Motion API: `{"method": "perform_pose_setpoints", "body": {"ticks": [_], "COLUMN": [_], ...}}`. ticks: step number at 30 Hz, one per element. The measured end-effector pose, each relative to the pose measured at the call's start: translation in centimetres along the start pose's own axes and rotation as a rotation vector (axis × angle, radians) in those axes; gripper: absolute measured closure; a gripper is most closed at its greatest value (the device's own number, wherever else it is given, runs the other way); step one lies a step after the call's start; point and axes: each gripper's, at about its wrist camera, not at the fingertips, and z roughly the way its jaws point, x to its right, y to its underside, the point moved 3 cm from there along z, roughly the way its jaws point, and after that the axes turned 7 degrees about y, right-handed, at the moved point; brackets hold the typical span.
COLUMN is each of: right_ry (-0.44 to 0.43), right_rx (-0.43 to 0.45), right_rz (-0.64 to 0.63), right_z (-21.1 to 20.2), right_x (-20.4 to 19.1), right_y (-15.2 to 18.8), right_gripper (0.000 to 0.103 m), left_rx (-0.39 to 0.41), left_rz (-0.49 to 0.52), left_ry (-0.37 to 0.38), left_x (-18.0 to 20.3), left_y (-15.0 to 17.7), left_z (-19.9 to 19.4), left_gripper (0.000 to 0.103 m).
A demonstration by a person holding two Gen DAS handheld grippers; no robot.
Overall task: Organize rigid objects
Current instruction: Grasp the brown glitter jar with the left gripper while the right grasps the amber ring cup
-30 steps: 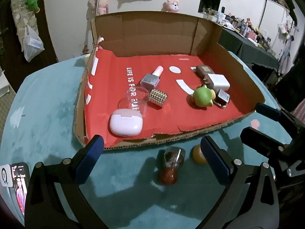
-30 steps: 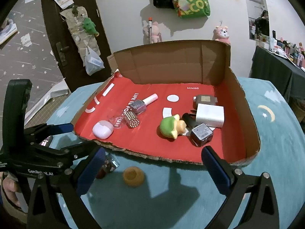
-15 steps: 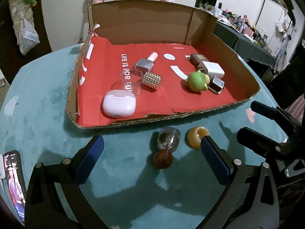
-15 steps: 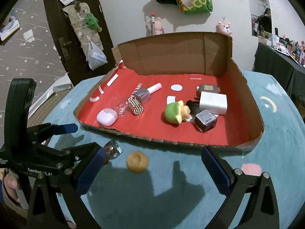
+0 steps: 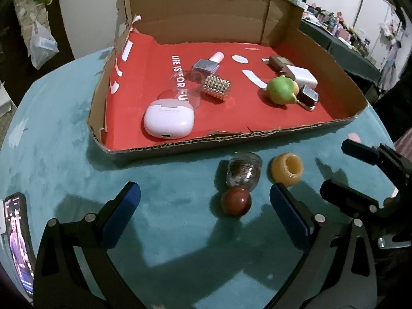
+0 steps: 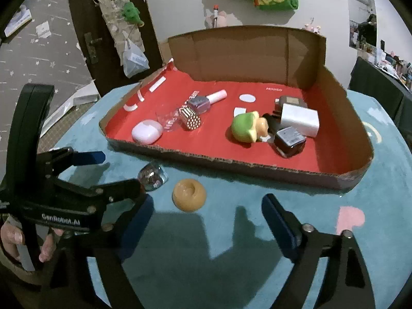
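while both grippers hang over the teal tablecloth with nothing between their fingers, the left gripper stands wide apart, its blue pads either side of a small glass bottle lying on its side with a round red-brown stopper pointing toward the camera. just right of the bottle, close but apart, sits an orange ring-shaped piece, near the left gripper's right pad. the right gripper is likewise spread wide and empty, with the orange ring-shaped piece just ahead of its gap and the bottle to the left of that, partly hidden behind the other tool's finger.

beyond these, touching nothing outside it, lies the shallow cardboard box with a red lining. inside on the left rest a white earbud case, a clear dome, a block of small metal beads and a nail polish bottle on its side. on the right are a green toy, a white charger, a brown box-like item behind it, and a small dark square bottle beside the toy. a phone with a lit screen lies at the left edge of the left wrist view.
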Motion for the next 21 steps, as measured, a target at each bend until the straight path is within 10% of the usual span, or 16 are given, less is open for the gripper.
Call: {"method": "perform_pose_setpoints", "body": {"ticks": [21], "right_ry": [0.043], "right_rx": [-0.046], "right_rz": [-0.107], "right_z": [3.8], "right_x": [-1.9], "right_y": [0.4], "right_gripper": [0.037], "left_rx": [-0.031], "left_rz": [-0.038], "left_ry": [-0.022], "left_x": [-1.6], "left_y": [-0.4], "left_z": [2.7], "left_gripper": [0.014]}}
